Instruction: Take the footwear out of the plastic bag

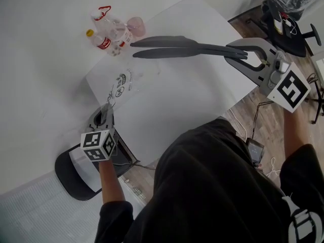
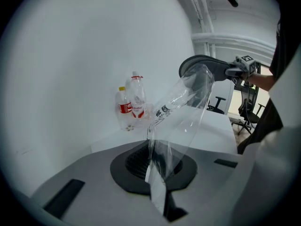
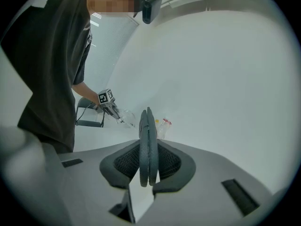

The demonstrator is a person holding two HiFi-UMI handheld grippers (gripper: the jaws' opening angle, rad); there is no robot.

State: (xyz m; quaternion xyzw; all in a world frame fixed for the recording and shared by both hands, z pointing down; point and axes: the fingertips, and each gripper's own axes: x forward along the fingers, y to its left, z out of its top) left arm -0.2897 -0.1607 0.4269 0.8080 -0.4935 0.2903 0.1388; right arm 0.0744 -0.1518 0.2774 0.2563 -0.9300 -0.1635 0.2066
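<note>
Left gripper pinches 1 bag, right gripper clamps 2 slippers; 2 bottles stand.

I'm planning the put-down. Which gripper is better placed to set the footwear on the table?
Right. The right gripper is clamped on the grey footwear above the white table; the left gripper only pinches the clear plastic bag.

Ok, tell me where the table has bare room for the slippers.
The wide middle of the table, between the plastic bag on the left and the right edge, is bare. The far left corner is crowded with bottles.
</note>
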